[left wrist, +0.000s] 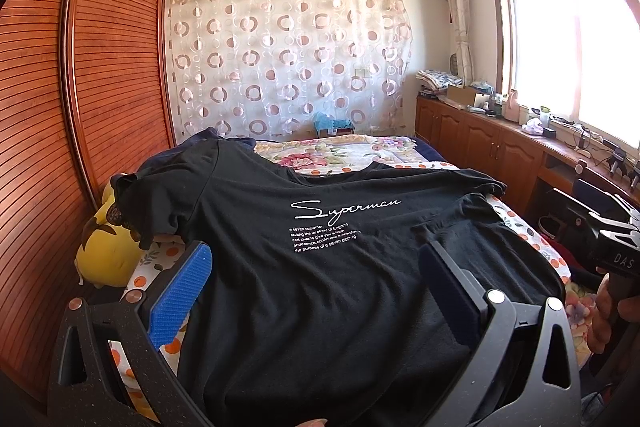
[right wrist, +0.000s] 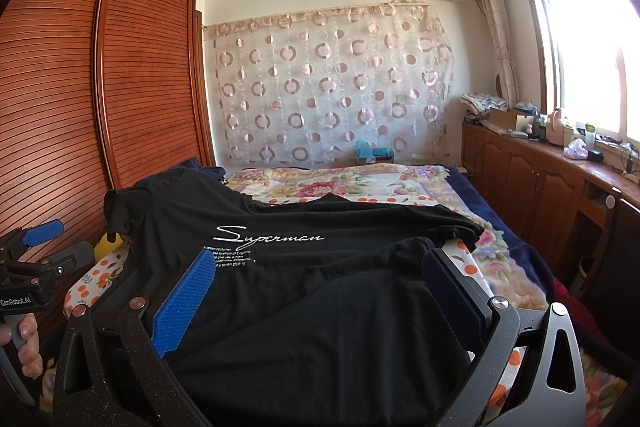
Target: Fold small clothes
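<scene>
**Shirt spread across bed, grippers at near edge**

T-shirt (left wrist: 320, 247) flat on bed (left wrist: 360, 151), collar toward far curtain (left wrist: 288, 59). Plush toy (left wrist: 106, 247) left of shirt, under left sleeve, against wardrobe (left wrist: 100, 67). Cabinets (left wrist: 480, 143) along right under window (left wrist: 568, 39). Left gripper (left wrist: 316, 291) and right gripper (right wrist: 320, 303) over hem, fingers spread apart.

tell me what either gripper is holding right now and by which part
Nothing is held: the left gripper and right gripper both stand open above the black t-shirt.
</scene>
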Tool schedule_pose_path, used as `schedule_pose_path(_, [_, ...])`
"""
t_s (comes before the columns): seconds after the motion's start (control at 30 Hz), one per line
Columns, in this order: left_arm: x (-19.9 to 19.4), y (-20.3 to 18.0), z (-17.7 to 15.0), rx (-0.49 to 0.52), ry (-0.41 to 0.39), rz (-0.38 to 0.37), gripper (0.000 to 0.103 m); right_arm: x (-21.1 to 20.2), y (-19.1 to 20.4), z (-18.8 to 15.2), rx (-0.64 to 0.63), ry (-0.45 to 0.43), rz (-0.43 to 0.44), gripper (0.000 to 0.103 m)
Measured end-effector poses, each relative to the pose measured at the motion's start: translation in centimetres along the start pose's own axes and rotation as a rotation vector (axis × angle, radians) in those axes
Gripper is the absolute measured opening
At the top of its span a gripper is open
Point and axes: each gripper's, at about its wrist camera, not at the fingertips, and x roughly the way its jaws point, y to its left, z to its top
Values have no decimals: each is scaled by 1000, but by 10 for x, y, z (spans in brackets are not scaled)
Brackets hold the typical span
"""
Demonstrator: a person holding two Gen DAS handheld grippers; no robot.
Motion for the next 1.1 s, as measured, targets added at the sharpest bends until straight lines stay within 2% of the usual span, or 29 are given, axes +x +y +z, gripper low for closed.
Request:
schedule_pose_path(0.87, [-3, -4, 5, 3, 4, -3, 103, 1, 2, -1, 3, 4, 4, 103])
schedule_pose_path(1.03, [-3, -9, 13, -5, 26, 5, 103, 8, 2, -4, 9, 23, 25, 103])
schedule_pose_path(1.07, [-19, -21, 13, -4, 31, 6, 103, 12, 2, -6, 12, 32, 42, 103])
schedule_pose_path(1.1, [-18, -22, 13, -4, 39, 13, 103, 16, 3, -8, 15, 43, 57, 103])
